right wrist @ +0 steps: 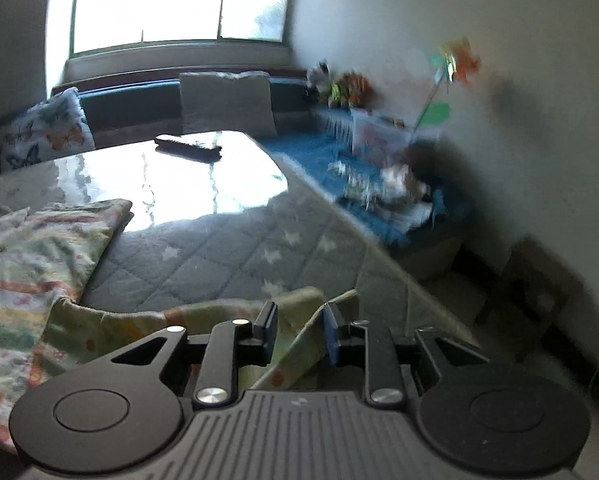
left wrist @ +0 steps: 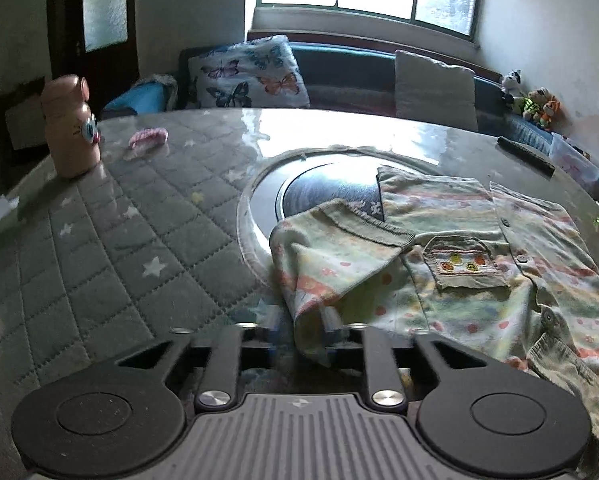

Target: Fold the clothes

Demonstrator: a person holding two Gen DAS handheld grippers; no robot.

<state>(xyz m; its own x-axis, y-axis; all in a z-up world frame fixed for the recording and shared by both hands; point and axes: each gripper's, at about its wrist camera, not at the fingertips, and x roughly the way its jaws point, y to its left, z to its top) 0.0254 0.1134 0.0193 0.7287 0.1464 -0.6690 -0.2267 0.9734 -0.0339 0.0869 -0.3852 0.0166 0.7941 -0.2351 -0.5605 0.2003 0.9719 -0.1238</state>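
A child's pastel striped shirt [left wrist: 439,208] lies spread on the glass-topped table, front up, with a chest pocket [left wrist: 465,262] and buttons showing. Its left sleeve [left wrist: 331,248] is folded in over the body. My left gripper [left wrist: 302,326] is at the shirt's near left corner, its jaws apart and a hanging fold of cloth loose between them. In the right wrist view the shirt [right wrist: 31,248] fills the left side. My right gripper [right wrist: 300,330] is open at the near right hem [right wrist: 219,312], with a raised ridge of cloth standing between the fingers.
A pink bottle [left wrist: 71,128] and a small pink knitted piece [left wrist: 147,139] sit at the far left. A dark remote [right wrist: 189,147] lies at the far end. A round glass disc [left wrist: 267,184] sits mid-table. The table's right edge [right wrist: 379,256] drops off beside a blue couch.
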